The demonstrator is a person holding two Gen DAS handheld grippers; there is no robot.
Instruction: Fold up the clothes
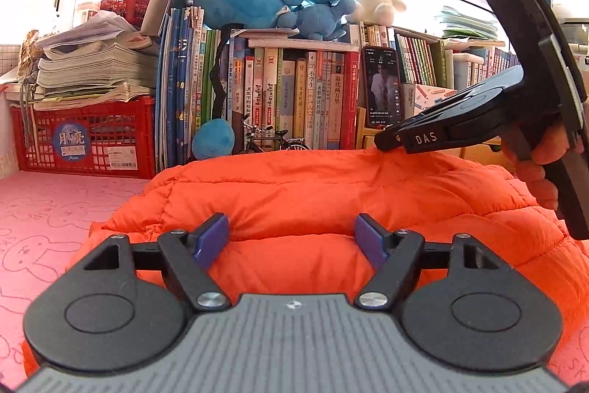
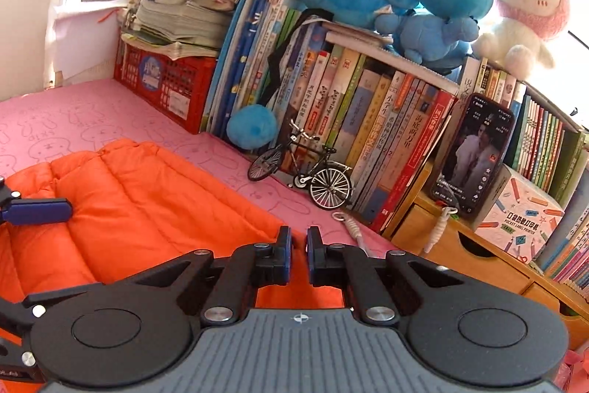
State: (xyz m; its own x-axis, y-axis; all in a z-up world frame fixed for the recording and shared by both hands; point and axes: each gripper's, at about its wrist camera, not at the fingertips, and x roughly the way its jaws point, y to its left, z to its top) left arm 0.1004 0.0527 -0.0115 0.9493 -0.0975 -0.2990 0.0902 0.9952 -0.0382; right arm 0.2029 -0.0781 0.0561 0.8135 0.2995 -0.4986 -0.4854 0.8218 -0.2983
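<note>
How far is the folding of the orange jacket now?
Partly done, it seems. The orange puffer jacket already lies bunched into a compact, layered shape on the pink mat. In hand: the right gripper is nearly shut at the jacket's far edge; whether it pinches fabric I cannot tell. The left gripper is open over a padded fold. Left: closing and flattening the bundle.

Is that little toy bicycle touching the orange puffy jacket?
Apart. The right wrist view shows a strip of bare pink mat between the toy bicycle and the nearest edge of the orange jacket.
</note>
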